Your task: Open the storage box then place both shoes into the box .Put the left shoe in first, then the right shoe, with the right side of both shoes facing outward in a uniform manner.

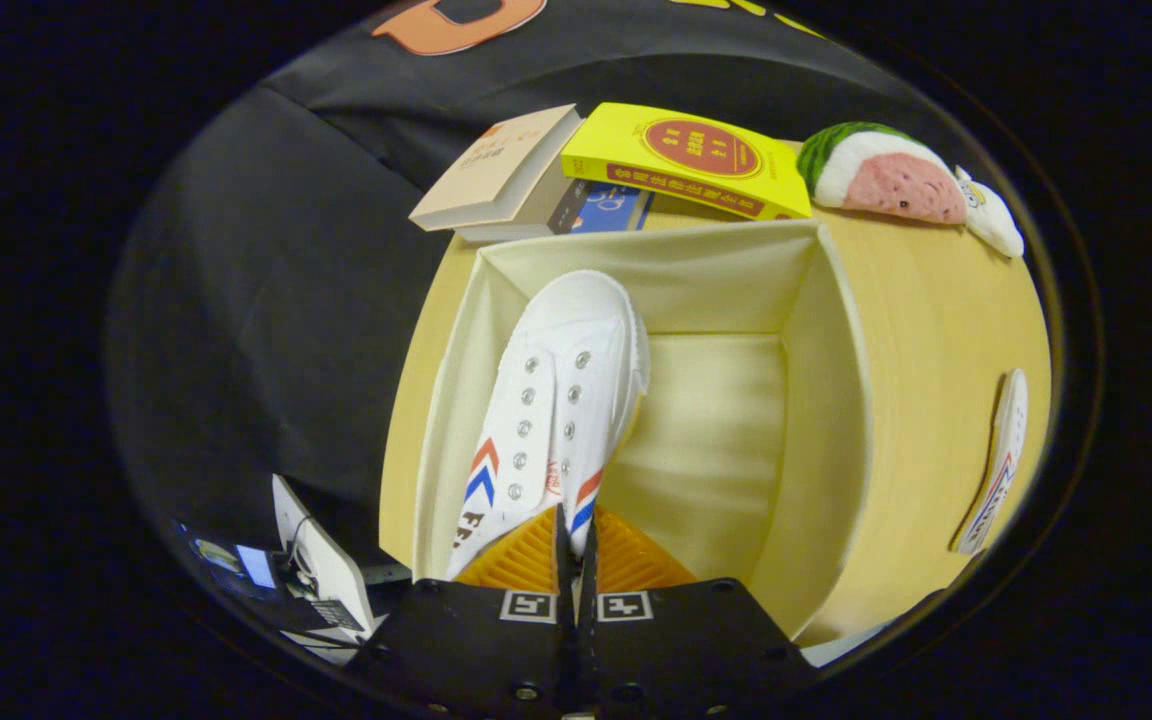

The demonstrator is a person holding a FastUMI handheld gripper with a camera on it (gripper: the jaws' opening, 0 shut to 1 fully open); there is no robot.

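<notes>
Your gripper (574, 545) has its ribbed fingers (521, 560) pinched almost together on the thin heel edge of the white canvas shoe (561, 400), so you are grasping that shoe. It hangs toe-forward inside the open storage box (826, 400), a cream, smooth-walled rectangular box, and sits close to the wall at nine o'clock. Metal eyelets run in two rows up its top, with red and blue chevrons on the sides. The second shoe (996, 470) lies on the pale wooden table (936, 310) at three o'clock, well apart from the box. Beyond the box at twelve o'clock lie a beige book (496, 170) and a glossy yellow book (686, 160), with a plush watermelon slice (886, 175) at one o'clock.
</notes>
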